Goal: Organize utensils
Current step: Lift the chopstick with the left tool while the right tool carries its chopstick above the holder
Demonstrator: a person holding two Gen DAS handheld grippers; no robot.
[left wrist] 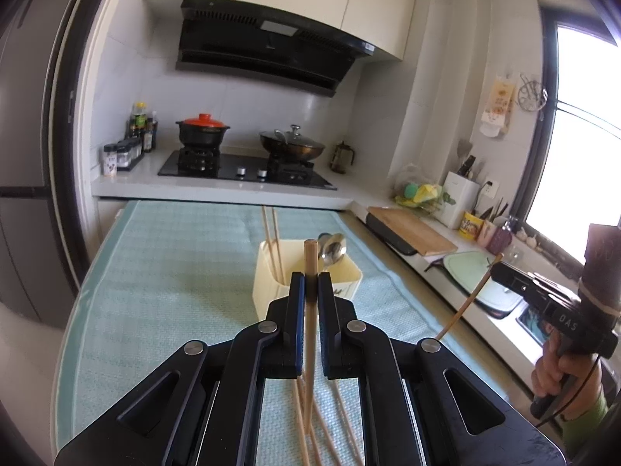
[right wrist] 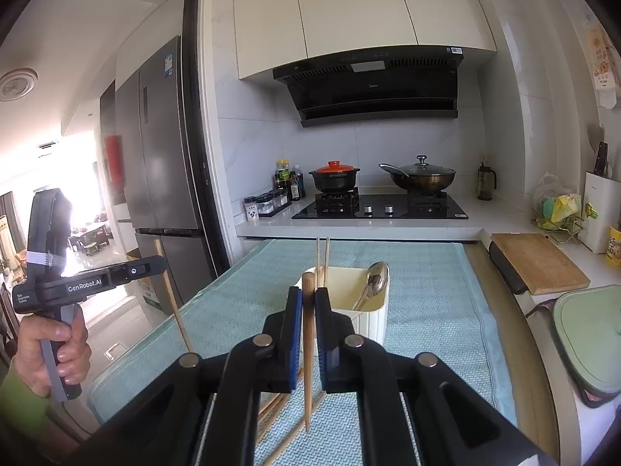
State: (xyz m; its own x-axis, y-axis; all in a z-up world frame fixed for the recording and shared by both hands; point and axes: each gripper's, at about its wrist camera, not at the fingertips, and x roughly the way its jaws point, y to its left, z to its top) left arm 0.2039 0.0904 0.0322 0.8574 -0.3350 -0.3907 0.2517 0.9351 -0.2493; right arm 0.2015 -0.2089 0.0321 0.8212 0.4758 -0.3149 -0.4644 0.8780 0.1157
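A cream utensil holder stands on a light blue mat; it holds two chopsticks and metal spoons. My left gripper is shut on a wooden chopstick, held upright just before the holder. My right gripper is shut on another chopstick, also upright, close to the holder, which has chopsticks and spoons in it. Loose chopsticks lie on the mat under both grippers. Each gripper shows in the other's view.
A counter at the back carries a hob with a red-lidded pot and a wok. To the right are a wooden cutting board, a green board and a knife block. A fridge stands left.
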